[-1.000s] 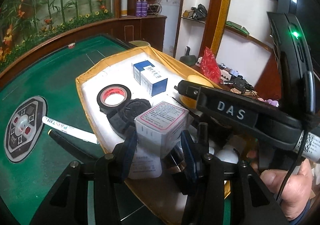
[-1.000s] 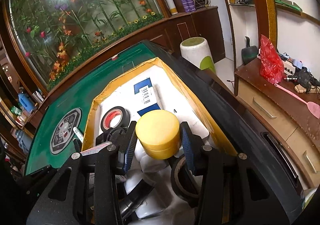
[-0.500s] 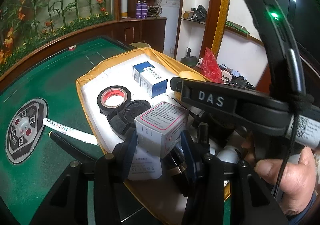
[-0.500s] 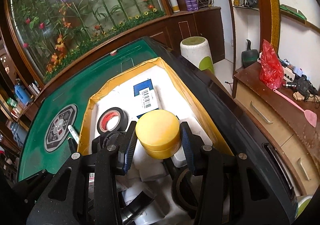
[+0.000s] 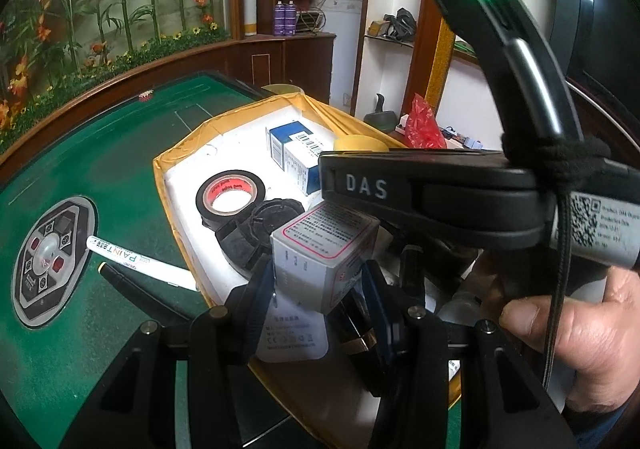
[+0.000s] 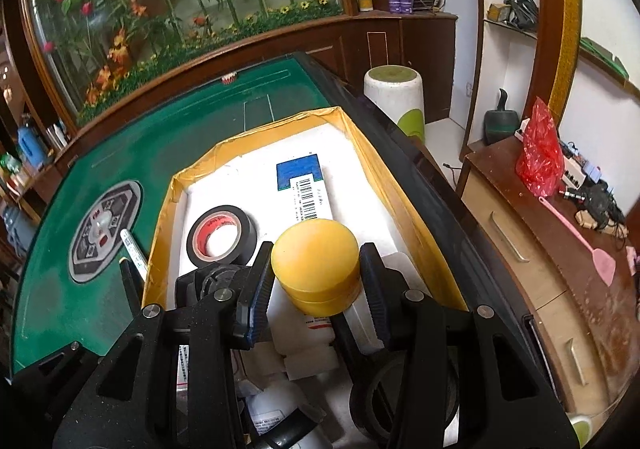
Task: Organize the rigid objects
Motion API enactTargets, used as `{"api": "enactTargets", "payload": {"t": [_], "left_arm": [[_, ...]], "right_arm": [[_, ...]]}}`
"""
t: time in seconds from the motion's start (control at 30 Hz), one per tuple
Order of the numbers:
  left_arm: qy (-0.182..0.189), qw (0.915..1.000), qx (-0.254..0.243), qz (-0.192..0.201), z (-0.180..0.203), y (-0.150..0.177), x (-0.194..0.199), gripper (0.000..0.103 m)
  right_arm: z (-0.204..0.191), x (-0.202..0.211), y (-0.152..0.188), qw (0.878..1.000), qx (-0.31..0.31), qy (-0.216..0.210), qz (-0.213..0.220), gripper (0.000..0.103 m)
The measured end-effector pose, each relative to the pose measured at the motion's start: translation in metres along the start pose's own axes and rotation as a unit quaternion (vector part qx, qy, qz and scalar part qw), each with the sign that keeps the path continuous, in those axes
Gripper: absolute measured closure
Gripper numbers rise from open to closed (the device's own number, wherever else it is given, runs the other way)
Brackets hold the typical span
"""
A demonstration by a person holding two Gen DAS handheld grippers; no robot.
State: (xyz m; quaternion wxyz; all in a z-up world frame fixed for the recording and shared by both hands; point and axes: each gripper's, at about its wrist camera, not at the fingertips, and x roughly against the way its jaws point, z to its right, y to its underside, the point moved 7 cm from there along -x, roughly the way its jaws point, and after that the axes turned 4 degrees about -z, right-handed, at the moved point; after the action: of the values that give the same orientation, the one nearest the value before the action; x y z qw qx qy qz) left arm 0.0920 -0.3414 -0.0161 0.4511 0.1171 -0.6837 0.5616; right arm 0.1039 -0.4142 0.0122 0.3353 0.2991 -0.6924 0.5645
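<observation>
The right gripper (image 6: 318, 281) has its pads pressed on both sides of a yellow round jar (image 6: 316, 267), jaws about a third open, and it has carried the jar a little farther over the tray (image 6: 404, 209) than half a second ago — the blue-and-white box (image 6: 306, 189) that lay well beyond the jar at twelve o'clock now sits just behind its top edge, and the view has rolled slightly. Seen from the left wrist, the right tool's black body has swung higher across the frame at three o'clock, with the person's hand (image 5: 568, 333) wrapped round its handle. The left gripper (image 5: 320, 285) has not shifted: it holds a white carton with a red-bordered label (image 5: 324, 249) between its pads, jaws somewhat under half open, above the near end of the same tray. The black tape roll (image 5: 230, 195) at eleven o'clock and the black lid (image 5: 260, 233) beside it lie where they did, and the paint marker (image 5: 136, 261) is outside the tray on the green table (image 5: 100, 137), at nine o'clock. My reading is that the jar is being taken toward the open white floor at the tray's far right — a placing step, not yet done — while the carton waits its turn.
</observation>
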Motion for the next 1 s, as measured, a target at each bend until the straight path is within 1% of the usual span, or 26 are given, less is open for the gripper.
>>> {"api": "enactTargets", "payload": {"t": [0.3, 0.5, 0.63, 0.73, 0.77, 0.83, 0.9, 1.0], "left_arm": [[-0.003, 1.0, -0.001, 0.002, 0.002, 0.001, 0.001, 0.057], [-0.002, 0.9999, 0.007, -0.011, -0.001, 0.002, -0.006, 0.057], [-0.001, 0.9999, 0.006, -0.011, -0.002, 0.003, -0.006, 0.056], [-0.004, 0.9999, 0.001, -0.01, -0.001, 0.003, -0.006, 0.055], [-0.007, 0.9999, 0.0, -0.009, -0.001, 0.003, -0.006, 0.054], [-0.006, 0.9999, -0.001, -0.01, 0.0, 0.003, -0.006, 0.053], [-0.004, 0.9999, 0.0, -0.011, 0.0, 0.003, -0.006, 0.045], [-0.006, 0.9999, -0.001, -0.011, 0.0, 0.004, -0.006, 0.042]], "right_arm": [[-0.01, -0.011, -0.009, 0.999, 0.038, 0.019, -0.027, 0.061], [-0.014, -0.028, -0.014, 0.998, 0.041, 0.006, -0.049, 0.061], [-0.016, -0.027, -0.018, 0.998, 0.04, 0.001, -0.045, 0.061], [-0.018, -0.023, -0.017, 0.999, 0.032, -0.011, -0.041, 0.06], [-0.018, -0.022, -0.017, 0.999, 0.03, -0.012, -0.04, 0.059], [-0.017, -0.02, -0.016, 0.999, 0.024, -0.013, -0.038, 0.051], [-0.018, -0.016, -0.015, 0.999, 0.023, -0.016, -0.033, 0.047], [-0.019, -0.014, -0.015, 0.999, 0.024, -0.013, -0.031, 0.039]]}}
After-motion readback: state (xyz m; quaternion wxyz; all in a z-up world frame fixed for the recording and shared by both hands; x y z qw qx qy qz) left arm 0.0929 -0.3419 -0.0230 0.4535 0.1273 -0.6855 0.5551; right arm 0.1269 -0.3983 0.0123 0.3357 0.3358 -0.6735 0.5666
